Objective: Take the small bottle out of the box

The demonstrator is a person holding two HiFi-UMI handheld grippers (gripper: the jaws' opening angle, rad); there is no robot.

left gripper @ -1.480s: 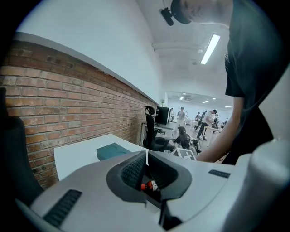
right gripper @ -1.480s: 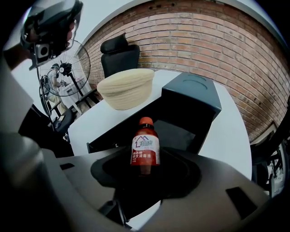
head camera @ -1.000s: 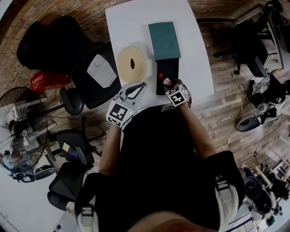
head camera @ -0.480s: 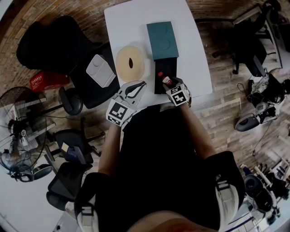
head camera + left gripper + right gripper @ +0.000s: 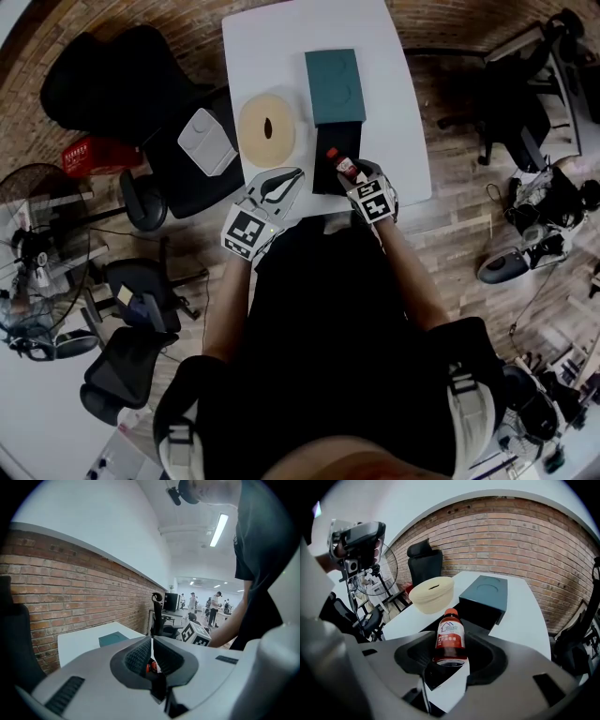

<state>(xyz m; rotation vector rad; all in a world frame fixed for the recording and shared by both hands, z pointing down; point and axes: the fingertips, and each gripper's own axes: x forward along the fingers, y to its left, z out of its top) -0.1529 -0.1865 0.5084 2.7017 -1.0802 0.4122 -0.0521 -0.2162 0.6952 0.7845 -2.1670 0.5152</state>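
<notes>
Small bottle (image 5: 450,634) | gripped low on its body by our right gripper (image 5: 451,657), cap tilted away, above the black tray (image 5: 323,178) that sticks out of the teal box (image 5: 335,84) | we judge it lifted free; what remains in the tray is hidden | left gripper (image 5: 152,651) closed on nothing, held aside to leave room | cream lidded tub (image 5: 267,129): contents unseen

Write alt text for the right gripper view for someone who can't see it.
The right hand-held gripper holds a small red-capped bottle between its jaws. Behind it, on a white table, sit a teal box and a round cream container.
</notes>
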